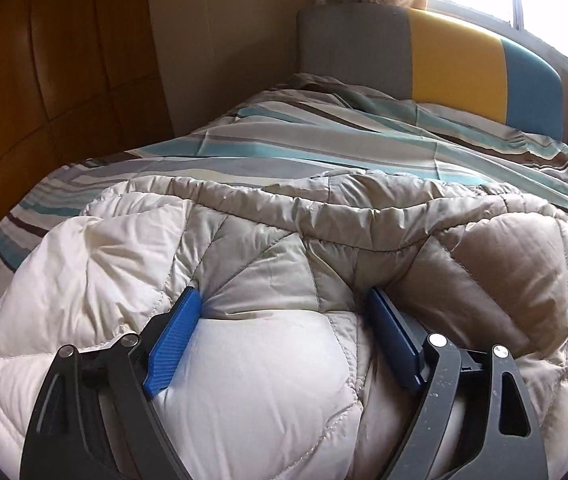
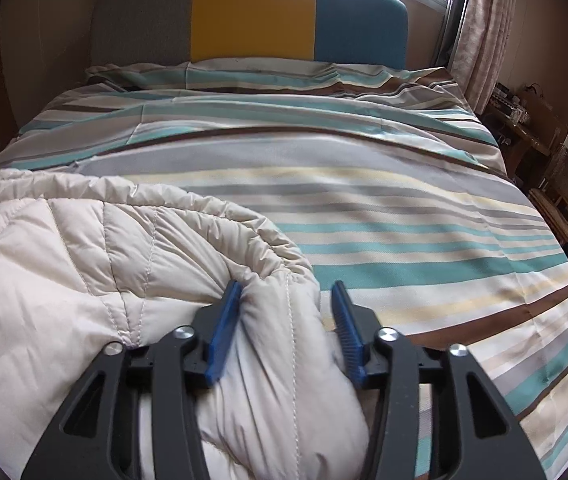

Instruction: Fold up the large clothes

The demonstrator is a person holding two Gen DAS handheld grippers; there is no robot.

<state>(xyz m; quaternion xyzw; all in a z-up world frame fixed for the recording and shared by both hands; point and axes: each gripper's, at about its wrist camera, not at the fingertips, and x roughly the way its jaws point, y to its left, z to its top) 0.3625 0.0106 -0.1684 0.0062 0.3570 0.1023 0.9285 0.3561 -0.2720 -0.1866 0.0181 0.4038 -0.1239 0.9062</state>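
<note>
both tools (image 1: 281, 302) (image 2: 288, 294) seemingly spread apart

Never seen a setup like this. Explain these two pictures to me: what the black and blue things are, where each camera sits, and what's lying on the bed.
A person holds a two-finger gripper in each hand, each with a camera looking along its blue fingers. One picture comes from the left gripper, the other from the right gripper. A puffy cream quilted coat lies on a bed with a striped cover and a grey, yellow and blue headboard. Both grippers stand open with folds of the coat bulging between their fingers; neither is clamping it.
</note>
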